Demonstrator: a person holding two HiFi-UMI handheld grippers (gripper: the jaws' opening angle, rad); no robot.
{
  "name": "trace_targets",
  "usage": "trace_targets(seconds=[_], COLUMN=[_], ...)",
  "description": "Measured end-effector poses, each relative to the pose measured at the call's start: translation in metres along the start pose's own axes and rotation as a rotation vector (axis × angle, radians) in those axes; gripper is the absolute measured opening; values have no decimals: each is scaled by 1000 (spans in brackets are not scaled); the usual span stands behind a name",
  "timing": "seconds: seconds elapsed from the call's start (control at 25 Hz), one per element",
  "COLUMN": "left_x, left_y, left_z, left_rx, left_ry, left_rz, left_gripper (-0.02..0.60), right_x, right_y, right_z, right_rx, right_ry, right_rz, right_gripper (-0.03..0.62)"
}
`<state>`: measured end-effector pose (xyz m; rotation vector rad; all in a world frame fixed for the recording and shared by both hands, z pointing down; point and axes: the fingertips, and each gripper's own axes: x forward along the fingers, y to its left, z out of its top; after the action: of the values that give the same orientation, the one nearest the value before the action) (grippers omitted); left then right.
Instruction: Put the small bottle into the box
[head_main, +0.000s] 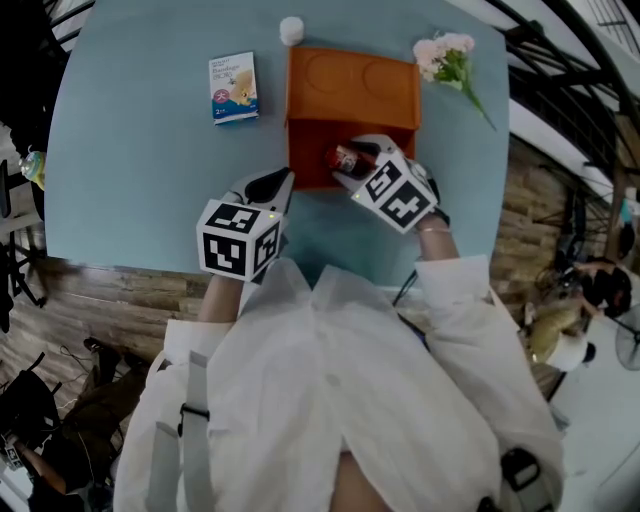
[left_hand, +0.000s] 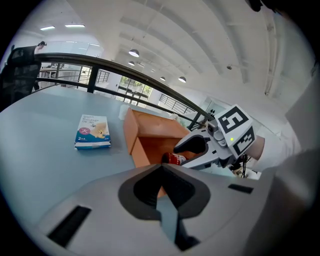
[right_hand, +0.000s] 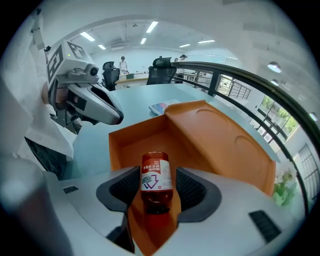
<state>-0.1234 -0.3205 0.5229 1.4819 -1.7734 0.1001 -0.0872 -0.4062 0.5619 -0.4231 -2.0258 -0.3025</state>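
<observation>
The orange box (head_main: 352, 88) lies open on the table, its lid folded back. The small bottle (right_hand: 156, 176), red with a white label, hangs over the box's front part between the pads of my right gripper (right_hand: 157, 184), which is shut on it. From the head view the bottle (head_main: 347, 158) sits just inside the box's near edge, at the right gripper (head_main: 356, 163). My left gripper (head_main: 276, 188) hovers at the box's near left corner, jaws together and empty. The left gripper view shows its jaw tips (left_hand: 161, 169) meeting, with the bottle (left_hand: 173, 158) and box (left_hand: 150, 131) beyond.
A small blue and white packet (head_main: 233, 87) lies left of the box. A sprig of pink flowers (head_main: 447, 58) rests at the far right corner and a white round object (head_main: 291, 30) behind the box. The pale blue table (head_main: 130, 170) ends near my body.
</observation>
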Motion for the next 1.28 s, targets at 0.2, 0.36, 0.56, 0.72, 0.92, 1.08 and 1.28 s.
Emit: trace_targets(seconds=[0.2,0.36,0.56,0.72,0.92,1.08,1.28], left_x=[-9,-14,-20,-20,-20,-23,-24], left_y=[-8,-14,-23,-32,-36,-40,-48], left_z=[0,-6,-7,-8,-9,-11,-8], left_rx=[3,31,70,106,150,183,217], left_ry=[-1,10,17,29,40,39,23], left_rz=[-1,0,-10,-20,-12,2,13], left_gripper=[3,5,5,3,5,3,4], right_x=[-11,-18,-26,-32,-47,-68,-91], right_y=[5,11,22,25,32,43,52], right_z=[3,5,14,20,24,30,34], right_rx=[18,58,138,201,379,484,564], right_ry=[-26,-72,-176,-285,-377,-483,-616], right_rz=[-34,-39,-52,-107,-118,-113,-150], right_gripper=[219,219,218,219,218,159,41])
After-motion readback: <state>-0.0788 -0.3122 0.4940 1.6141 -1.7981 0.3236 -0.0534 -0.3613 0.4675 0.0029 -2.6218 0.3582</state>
